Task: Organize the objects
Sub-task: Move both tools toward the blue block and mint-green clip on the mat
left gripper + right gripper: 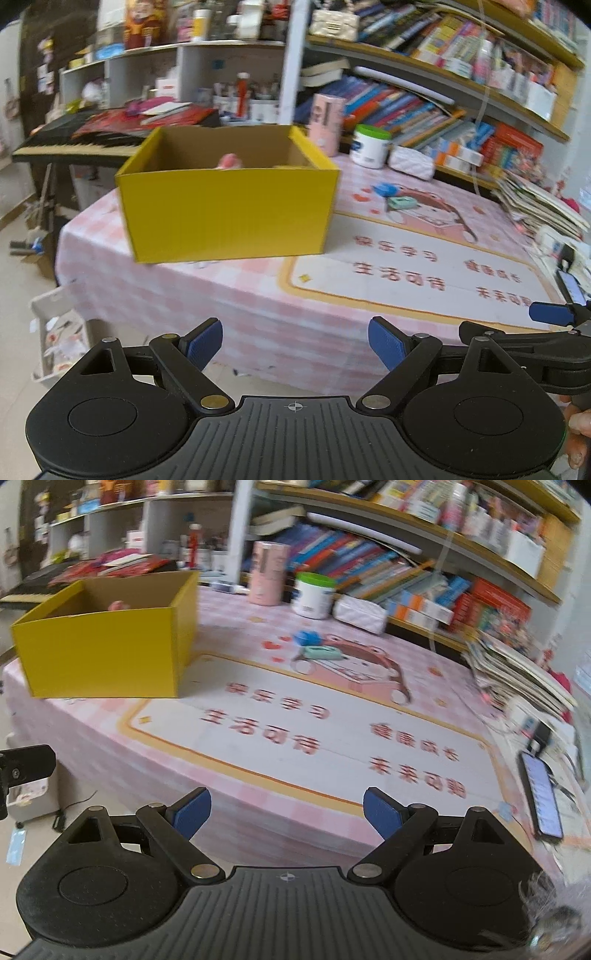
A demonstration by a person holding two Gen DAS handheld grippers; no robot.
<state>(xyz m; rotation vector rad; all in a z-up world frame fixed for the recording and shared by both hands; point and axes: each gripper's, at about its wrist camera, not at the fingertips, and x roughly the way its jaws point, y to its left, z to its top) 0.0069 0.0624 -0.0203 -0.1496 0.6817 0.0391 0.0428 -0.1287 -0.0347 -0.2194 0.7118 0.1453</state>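
A yellow cardboard box (227, 206) stands open on the pink table's left part, with a pink object (229, 161) inside; the box also shows in the right wrist view (103, 657). A small blue object (386, 190) and a mint green object (402, 203) lie on the printed mat right of the box; both also show in the right wrist view, blue (306, 638) and green (320, 652). My left gripper (295, 345) is open and empty, off the table's near edge. My right gripper (286, 812) is open and empty, also at the near edge.
A pink cylinder (327, 123), a white jar with a green lid (370, 146) and a white pouch (412, 162) stand at the table's back. Bookshelves (461, 74) rise behind. Stacked magazines (517, 675) and a phone (541, 801) lie at right. A keyboard (74, 146) is at left.
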